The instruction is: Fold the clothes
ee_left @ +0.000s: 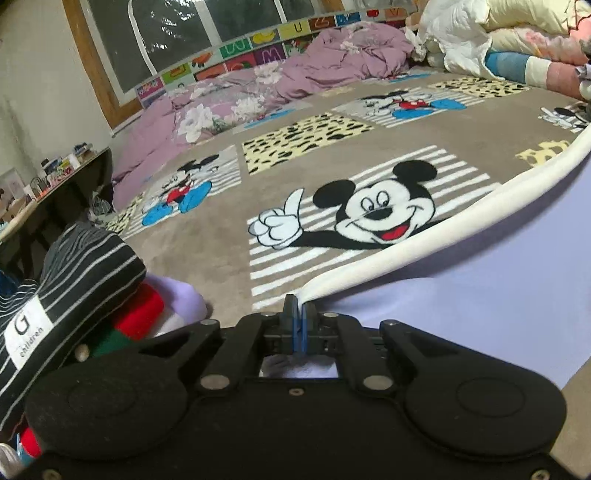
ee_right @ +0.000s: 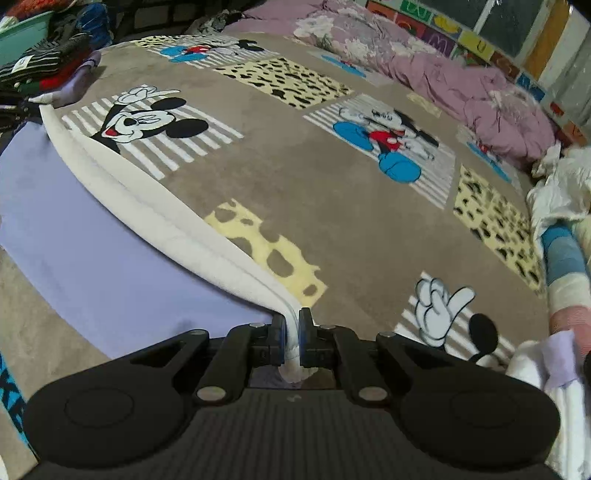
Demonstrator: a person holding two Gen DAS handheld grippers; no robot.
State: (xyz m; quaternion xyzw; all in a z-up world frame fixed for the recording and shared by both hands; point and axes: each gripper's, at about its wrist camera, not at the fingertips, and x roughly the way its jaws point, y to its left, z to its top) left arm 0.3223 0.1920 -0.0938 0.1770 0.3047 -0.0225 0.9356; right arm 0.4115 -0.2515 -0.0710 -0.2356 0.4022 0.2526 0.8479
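Two corners of one garment are pinched at once: the lavender garment with a thick white fleecy edge point(ee_left: 424, 236) lies spread over the near part of the bed, and its white border runs taut between the tools. The left gripper point(ee_left: 298, 314) has its blue-padded jaws clenched on one end of that border, and the right gripper point(ee_right: 292, 332) is clamped on the other end, with a tuft of white fabric bunched between its pads. In the right wrist view the lavender body of the garment point(ee_right: 129, 258) lies flat on the near side of the border, toward the bed's edge. My judgement is that the step in hand is a fold with the edge held at both ends; the next move calls for carrying both ends the same way and at the same pace, keeping the border straight so the lavender panel doubles over without a skewed crease. Under it all is the taupe Mickey Mouse blanket point(ee_left: 332, 155), with open room ahead. Just beside the left gripper sits a pile of clothes, a black white-striped piece on top point(ee_left: 85, 266) bearing a label that reads "children", with red and lavender layers beneath — likely the finished stack. Farther off, a rumpled mauve floral quilt point(ee_left: 258, 96) lies along the window side, and pale bedding is heaped at the far end point(ee_left: 480, 33). A green basin point(ee_right: 22, 37) shows at the corner of the right view; what it holds I cannot tell.
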